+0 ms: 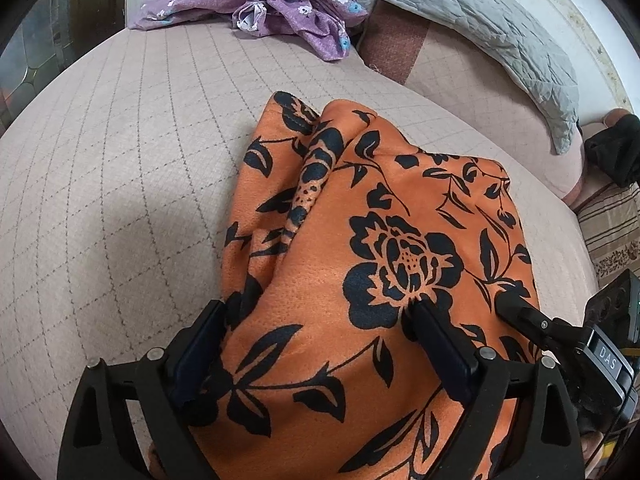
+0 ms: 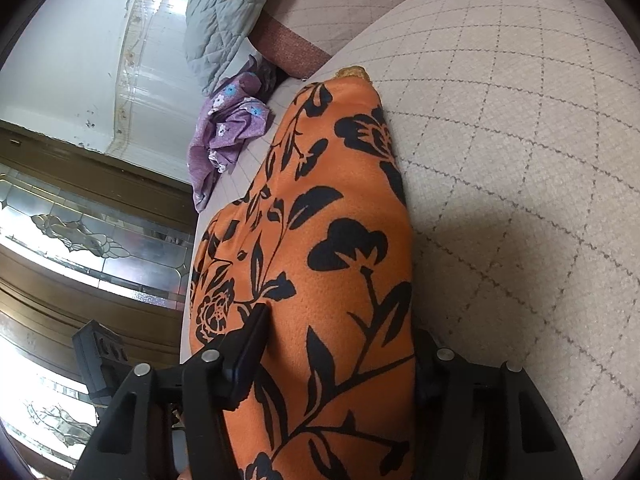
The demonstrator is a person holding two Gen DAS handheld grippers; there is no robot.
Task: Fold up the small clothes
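An orange garment with black flowers (image 1: 360,248) lies bunched on a checked beige bed cover (image 1: 112,184), its near end rising between the spread fingers of the left hand-held gripper (image 1: 316,308). The right hand-held gripper (image 2: 340,328) straddles the same cloth, though whether its wide-set fingers actually pinch the fabric cannot be told. Well behind lie a crumpled purple floral garment (image 1: 276,4) and a grey quilted pillow (image 1: 480,20).
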